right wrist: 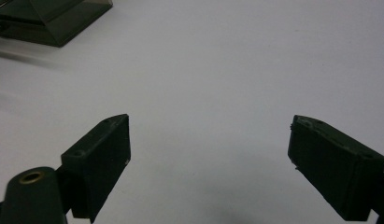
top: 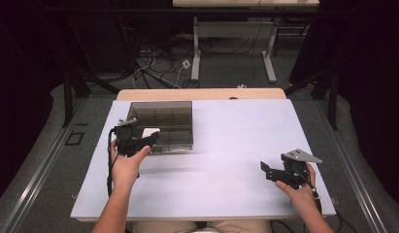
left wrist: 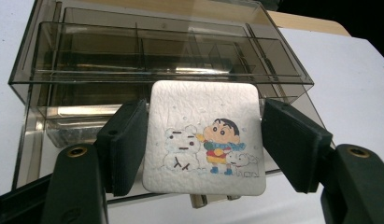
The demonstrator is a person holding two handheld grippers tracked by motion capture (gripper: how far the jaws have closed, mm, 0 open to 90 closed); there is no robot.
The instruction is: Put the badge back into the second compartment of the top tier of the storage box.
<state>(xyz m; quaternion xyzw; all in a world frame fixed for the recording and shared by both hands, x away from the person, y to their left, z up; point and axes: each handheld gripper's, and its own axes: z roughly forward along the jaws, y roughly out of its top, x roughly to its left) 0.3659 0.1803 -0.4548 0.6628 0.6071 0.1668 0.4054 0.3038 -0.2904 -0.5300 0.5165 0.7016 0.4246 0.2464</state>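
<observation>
High view: the left gripper [top: 147, 139] holds a white card [top: 150, 131] at the near left edge of the smoky clear box [top: 175, 110]; the right gripper [top: 266, 172] sits well apart from the box, over the white table [top: 236, 141].

Left gripper view: the card [left wrist: 204, 138], printed with cartoon figures, lies between both jaws, touching each, just before the box [left wrist: 110, 51].

Right gripper view: jaws stand wide apart, holding nothing; the box corner [right wrist: 49, 18] lies beyond.

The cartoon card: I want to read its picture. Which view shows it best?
The left gripper view: the cartoon card faces the camera between the left gripper pads. The high view gives a small white patch; the right gripper view shows bare table.
</observation>
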